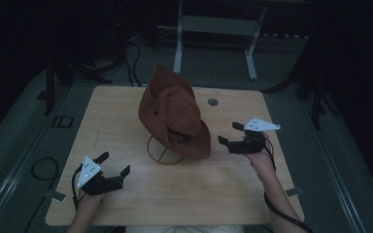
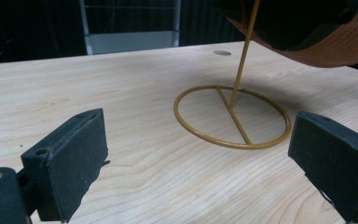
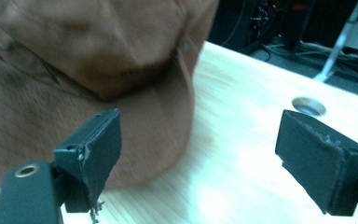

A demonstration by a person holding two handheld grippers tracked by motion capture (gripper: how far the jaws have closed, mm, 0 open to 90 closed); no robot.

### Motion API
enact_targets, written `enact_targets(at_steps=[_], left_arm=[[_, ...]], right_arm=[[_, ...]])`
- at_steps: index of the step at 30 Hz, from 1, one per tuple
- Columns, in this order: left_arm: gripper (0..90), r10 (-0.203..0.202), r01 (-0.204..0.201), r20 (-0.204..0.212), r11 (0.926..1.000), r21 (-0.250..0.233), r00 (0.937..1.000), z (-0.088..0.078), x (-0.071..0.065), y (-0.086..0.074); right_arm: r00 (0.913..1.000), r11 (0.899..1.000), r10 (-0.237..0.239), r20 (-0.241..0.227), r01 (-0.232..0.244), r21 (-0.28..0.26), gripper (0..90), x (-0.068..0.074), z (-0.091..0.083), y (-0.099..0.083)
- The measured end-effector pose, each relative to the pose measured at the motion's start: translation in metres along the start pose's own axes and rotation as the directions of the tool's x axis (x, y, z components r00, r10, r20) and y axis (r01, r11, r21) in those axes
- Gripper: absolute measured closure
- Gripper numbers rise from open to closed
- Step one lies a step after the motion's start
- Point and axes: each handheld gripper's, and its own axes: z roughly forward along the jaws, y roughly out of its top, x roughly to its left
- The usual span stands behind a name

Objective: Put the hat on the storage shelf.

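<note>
A brown wide-brimmed hat (image 1: 175, 116) sits tilted on a thin gold wire stand (image 1: 164, 153) in the middle of the wooden table (image 1: 199, 189). The stand's ring base (image 2: 233, 116) and its upright rod lie ahead of my left gripper (image 2: 196, 158), with the hat's brim (image 2: 326, 44) above at the right. My left gripper (image 1: 112, 163) rests open near the front left, with nothing between its jaws. My right gripper (image 1: 229, 133) is open just right of the brim. In its view the hat (image 3: 88, 74) looms close at the left, beside the left jaw.
A round cable hole (image 1: 212, 102) sits in the table behind the hat, also seen as the hole (image 3: 308, 106) ahead of the right gripper. A white metal frame (image 1: 213, 34) stands on the floor beyond the table. Cables lie on the floor at the left.
</note>
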Motion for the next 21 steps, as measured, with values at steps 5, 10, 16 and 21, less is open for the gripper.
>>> enact_targets(at_steps=[5,10,16,21], left_arm=[[5.3,-0.003,0.003,0.0,1.0,0.002,1.0,0.001,0.0,-0.001],[5.3,-0.001,0.001,0.001,1.0,0.005,1.0,0.0,0.0,-0.001],[5.3,-0.001,0.001,-0.004,1.0,0.008,1.0,0.001,0.0,-0.001],[5.3,-0.007,0.007,-0.007,1.0,0.005,1.0,0.0,0.001,-0.001]], right_arm=[[0.9995,1.0,-0.001,0.032,0.0,0.006,14.4,-0.005,-0.004,-0.021],[0.9978,1.0,0.01,0.066,-0.01,-0.006,14.4,-0.009,-0.014,-0.04],[0.9946,1.0,0.029,0.1,-0.028,-0.014,14.3,-0.014,-0.03,-0.059],[0.9908,0.999,0.045,0.128,-0.047,0.011,14.2,-0.017,-0.042,-0.076]])
